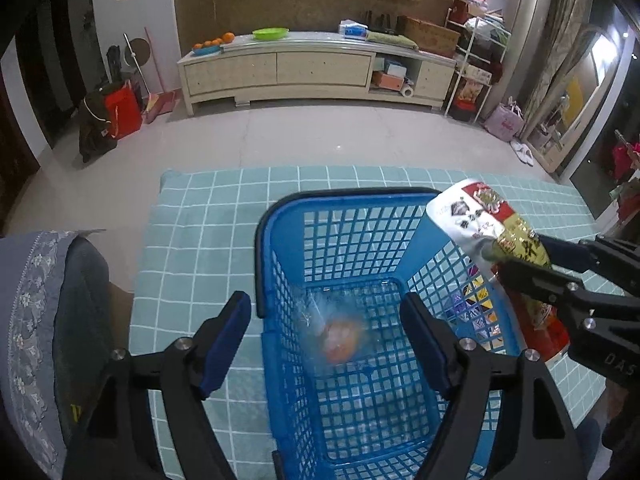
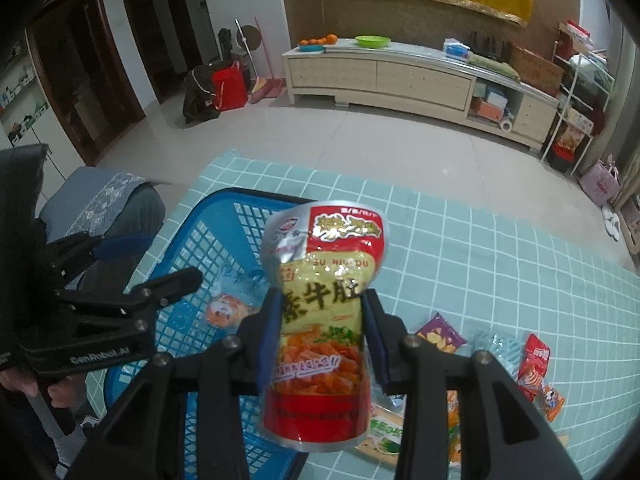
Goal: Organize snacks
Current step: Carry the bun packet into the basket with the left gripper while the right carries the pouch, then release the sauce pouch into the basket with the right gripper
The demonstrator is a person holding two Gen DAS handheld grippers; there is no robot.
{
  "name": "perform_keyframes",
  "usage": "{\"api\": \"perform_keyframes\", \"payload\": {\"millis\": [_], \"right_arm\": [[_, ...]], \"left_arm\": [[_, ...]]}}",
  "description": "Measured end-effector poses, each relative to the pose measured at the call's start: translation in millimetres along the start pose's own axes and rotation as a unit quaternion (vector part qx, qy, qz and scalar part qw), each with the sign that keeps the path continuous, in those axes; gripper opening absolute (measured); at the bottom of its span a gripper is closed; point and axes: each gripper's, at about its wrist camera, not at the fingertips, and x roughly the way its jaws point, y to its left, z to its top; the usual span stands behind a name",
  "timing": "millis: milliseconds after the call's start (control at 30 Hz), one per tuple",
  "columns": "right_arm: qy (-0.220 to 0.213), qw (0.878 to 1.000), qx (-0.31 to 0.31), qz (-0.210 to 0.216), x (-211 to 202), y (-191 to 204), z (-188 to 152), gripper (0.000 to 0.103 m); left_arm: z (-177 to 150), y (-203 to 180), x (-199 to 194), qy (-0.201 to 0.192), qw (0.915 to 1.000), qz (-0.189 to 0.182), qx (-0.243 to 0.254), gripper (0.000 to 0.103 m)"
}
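We hold the snack pouch (image 2: 320,320) clenched in the right gripper (image 2: 322,336), its long axis upright, just beside the right wall of the blue basket (image 1: 276,248). The left gripper (image 1: 326,344) hangs released above the basket, nothing between its pads.

left wrist view close above blue basket (image 1: 340,240), right wrist view beside it, both facing cabinet (image 2: 400,76)

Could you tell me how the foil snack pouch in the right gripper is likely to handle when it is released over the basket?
The foil snack pouch pinches inward between the right gripper pads, so it is probably soft and light. Its glossy film may slip. It should drop harmlessly into the blue basket.
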Motion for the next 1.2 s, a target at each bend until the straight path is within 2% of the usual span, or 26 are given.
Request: {"api": "perform_keyframes", "payload": {"millis": [300,700,800,900,1033,1200], "right_arm": [[0.013,0.999,-0.023,0.021,6,15,6,0.045],[0.039,0.998,-0.036,0.035,31,32,12,0.046],[0.038,0.998,-0.045,0.037,36,34,15,0.053],[0.03,0.997,-0.068,0.01,36,38,17,0.088],[0.016,0.998,-0.066,-0.013,23,31,13,0.09],[0.02,0.998,-0.048,-0.018,5,19,5,0.09]], "left_arm": [[-11,5,-22,-0.012,0.9998,0.011,0.014,0.075],[-21,17,-16,-0.004,0.9998,0.017,0.008,0.075],[-19,19,-13,0.0,0.9998,0.021,-0.001,0.075],[-17,20,-15,-0.001,0.9999,0.014,-0.011,0.076],[-23,14,-19,-0.003,0.9998,0.012,-0.012,0.076],[-28,2,-32,-0.006,0.9999,0.011,-0.009,0.076]]}}
